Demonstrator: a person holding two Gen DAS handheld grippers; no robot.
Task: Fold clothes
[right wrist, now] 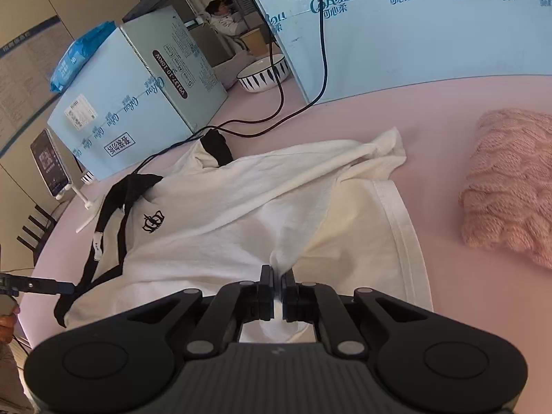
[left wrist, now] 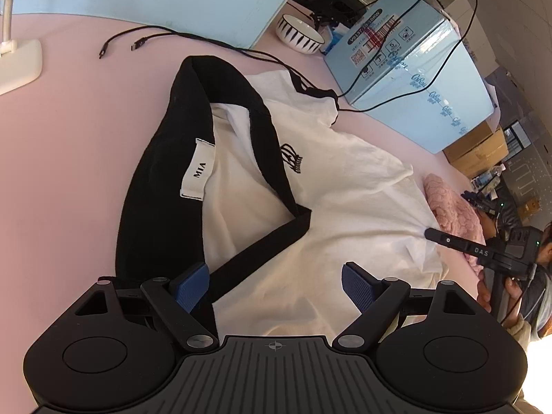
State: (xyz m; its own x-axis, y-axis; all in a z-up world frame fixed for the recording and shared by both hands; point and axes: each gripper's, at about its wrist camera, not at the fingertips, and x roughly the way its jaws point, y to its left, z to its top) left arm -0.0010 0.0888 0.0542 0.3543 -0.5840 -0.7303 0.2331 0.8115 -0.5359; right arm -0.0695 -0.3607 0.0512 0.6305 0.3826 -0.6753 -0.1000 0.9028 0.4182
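Left wrist view: white shirt (left wrist: pixel 345 207) with black collar band (left wrist: pixel 155 179) lies spread and rumpled on the pink table (left wrist: pixel 69 145), collar toward the left of the frame, neck label facing up. Left gripper (left wrist: pixel 276 284) hovers over the collar's V with its blue pads (left wrist: pixel 191 288) wide apart; cloth lies under the gap but no pad presses on it. At the right edge, the right gripper (left wrist: pixel 434 234) has its dark tip in the body fabric, which puckers toward it. Black cable (left wrist: pixel 214 39) runs across the table and over the far sleeve. No clean fold line shows anywhere.

Right wrist view: right gripper (right wrist: pixel 277 277) is pinched closed on a raised ridge of white shirt (right wrist: pixel 224 214) near the hem side, creases radiating from the pinch. Far sleeve (right wrist: pixel 376 151) is twisted and bunched. Hem edge (right wrist: pixel 400 220) lies flat on the table (right wrist: pixel 431 114). Pink knitted piece (right wrist: pixel 510 179) sits apart on the right, already in a compact block, though whether neatly folded is hard to say. Left gripper's tip (right wrist: pixel 51 287) shows at the left edge by the collar.

Judgement: early stage. One grasp is secured, the other is not taken; sleeves, sides and final fold all remain.
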